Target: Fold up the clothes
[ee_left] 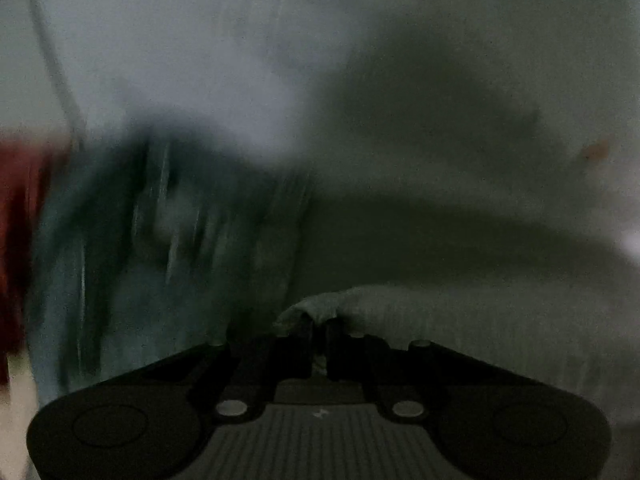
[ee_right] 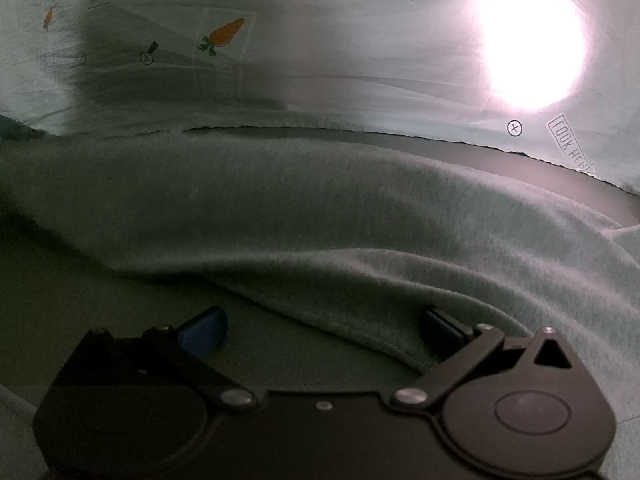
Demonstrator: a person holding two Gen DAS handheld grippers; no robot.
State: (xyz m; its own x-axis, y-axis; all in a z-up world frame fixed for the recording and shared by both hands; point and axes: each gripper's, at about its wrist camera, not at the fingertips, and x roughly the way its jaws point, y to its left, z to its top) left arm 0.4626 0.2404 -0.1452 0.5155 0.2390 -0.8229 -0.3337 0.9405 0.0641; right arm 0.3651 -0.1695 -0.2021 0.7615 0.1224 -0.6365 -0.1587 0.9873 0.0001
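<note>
Left pinches garment edge, right spread at its fold.
Left gripper (ee_left: 319, 330) has fingers nearly closed on the pale green garment (ee_right: 320, 216) edge, cloth trailing right; view blurred. Right gripper (ee_right: 324, 330) fingers wide, one fingertip (ee_right: 440, 330) tucked under the fold, garment's long axis crossing ahead on carrot-print sheet (ee_right: 320, 40).

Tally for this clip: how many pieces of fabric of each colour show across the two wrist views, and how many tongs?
Pale mint knit garment: 1
Light carrot-print sheet: 1
Dark teal cloth, blurred: 1
Red cloth, blurred: 1
Tongs: 2, left tongs shut on the garment's edge, right tongs open
Total: 6
</note>
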